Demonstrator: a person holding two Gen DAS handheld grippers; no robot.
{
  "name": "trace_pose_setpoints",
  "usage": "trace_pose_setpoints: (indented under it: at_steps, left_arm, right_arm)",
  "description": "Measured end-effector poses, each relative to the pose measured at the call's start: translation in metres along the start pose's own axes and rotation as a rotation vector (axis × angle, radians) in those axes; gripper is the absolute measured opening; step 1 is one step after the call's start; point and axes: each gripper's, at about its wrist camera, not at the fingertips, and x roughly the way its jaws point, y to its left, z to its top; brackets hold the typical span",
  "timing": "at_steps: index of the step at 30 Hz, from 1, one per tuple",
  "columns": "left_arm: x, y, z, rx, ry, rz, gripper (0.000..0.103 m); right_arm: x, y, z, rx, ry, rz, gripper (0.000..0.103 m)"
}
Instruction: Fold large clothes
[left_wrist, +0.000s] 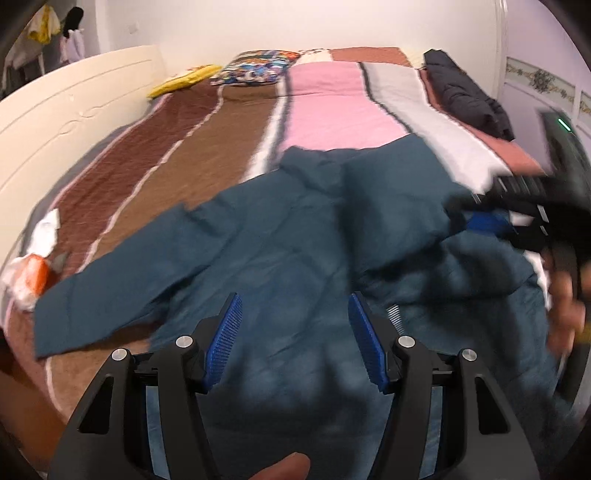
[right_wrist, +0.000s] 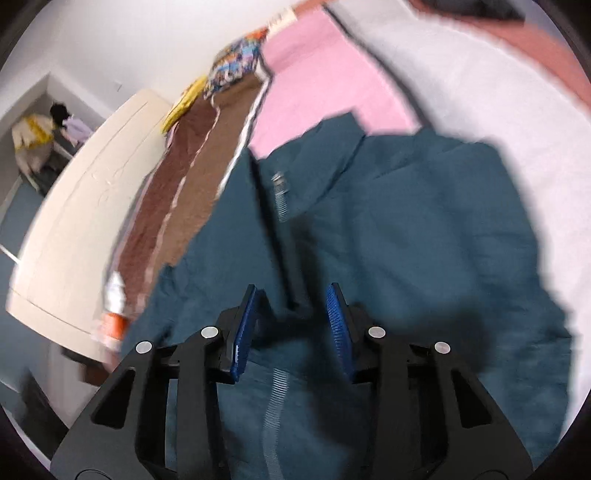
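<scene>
**Teal jacket spread on striped bed, both tongs open above it**

Large teal zip-front fabric jacket (left_wrist: 295, 229) laid front-up on a bed with a striped quilt in brown, pink and white (left_wrist: 325, 99). Collar directed toward the far end of the quilt, hem toward the cameras; long axis thus running away from both tongs. One sleeve (left_wrist: 110, 288) stretched flat to the left of the jacket body; opposite side bunched and partly folded over. Grey zipper (right_wrist: 280, 195) running down the jacket centre, seen best in the right wrist view.

Left gripper (left_wrist: 295, 339) poised over the lower jacket body, blue-padded jaws spread, nothing between them. Right gripper (right_wrist: 291, 328) likewise spread and empty, astride the zipper line near the hem; contact with cloth not determinable.

Probable next grasp: the outstretched sleeve, lying left of the jacket body and nearer the left gripper.

Beyond the jacket: cream headboard panel (left_wrist: 55, 107) to its left, dark padded coat (left_wrist: 465, 92) far right, multicoloured patterned pillow (left_wrist: 255, 66) past the collar.
</scene>
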Motion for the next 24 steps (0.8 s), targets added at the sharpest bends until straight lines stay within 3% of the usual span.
trace_pose_setpoints:
  at_steps: [5, 8, 14, 16, 20, 24]
  left_arm:
    - [-0.005, 0.032, -0.012, -0.039, 0.011, 0.035, 0.06]
    - [-0.005, 0.044, -0.011, -0.066, 0.008, 0.04, 0.06]
    - [0.01, 0.058, -0.001, -0.125, 0.008, -0.013, 0.064]
    - [0.023, 0.064, 0.004, -0.174, 0.037, -0.042, 0.064]
    - [0.054, 0.072, 0.013, -0.273, 0.102, -0.067, 0.064]
    - [0.078, 0.068, 0.024, -0.319, 0.143, -0.088, 0.064]
  right_arm:
    - [0.038, 0.064, 0.004, -0.083, 0.141, 0.234, 0.039]
    - [0.025, 0.084, 0.003, -0.124, 0.104, 0.307, 0.039]
    - [-0.012, 0.05, -0.018, -0.128, 0.045, 0.176, 0.055]
    - [-0.024, 0.031, -0.036, -0.149, 0.028, 0.08, 0.061]
    - [-0.042, -0.006, -0.072, -0.16, 0.008, -0.053, 0.061]
    - [-0.061, -0.037, -0.094, -0.127, -0.014, -0.092, 0.062]
